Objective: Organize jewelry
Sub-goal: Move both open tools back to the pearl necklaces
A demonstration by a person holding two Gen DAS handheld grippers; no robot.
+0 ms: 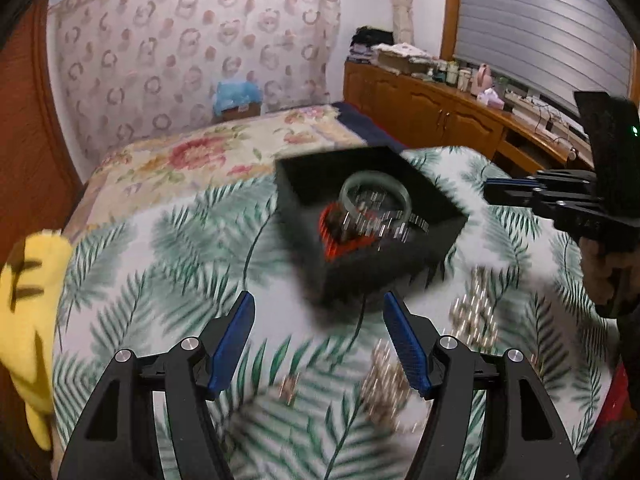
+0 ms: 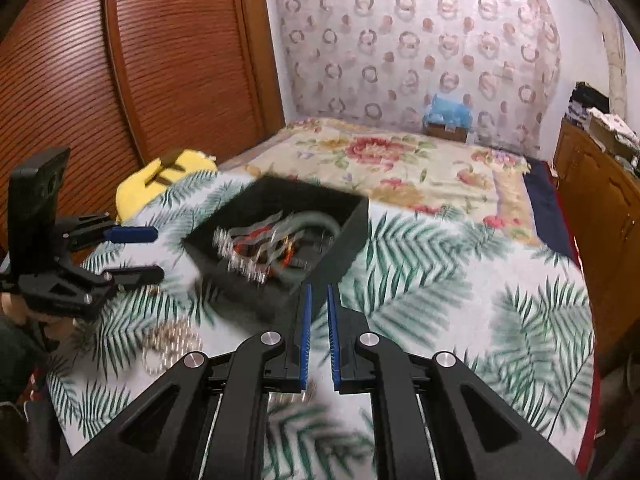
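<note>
Wooden cabinets (image 1: 432, 108) in left view, louvred wardrobe (image 2: 80, 80) in right

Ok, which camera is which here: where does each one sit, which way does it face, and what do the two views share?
Left wrist: sits on the left gripper, jaws open, looking down along its fingers at the black box on the palm-print cover; the right gripper and a hand show at right.
Right wrist: sits on the right gripper, jaws shut, facing the black box from its other side; the left gripper shows at left.
Shared: box, cover, loose chains, yellow plush.
</note>
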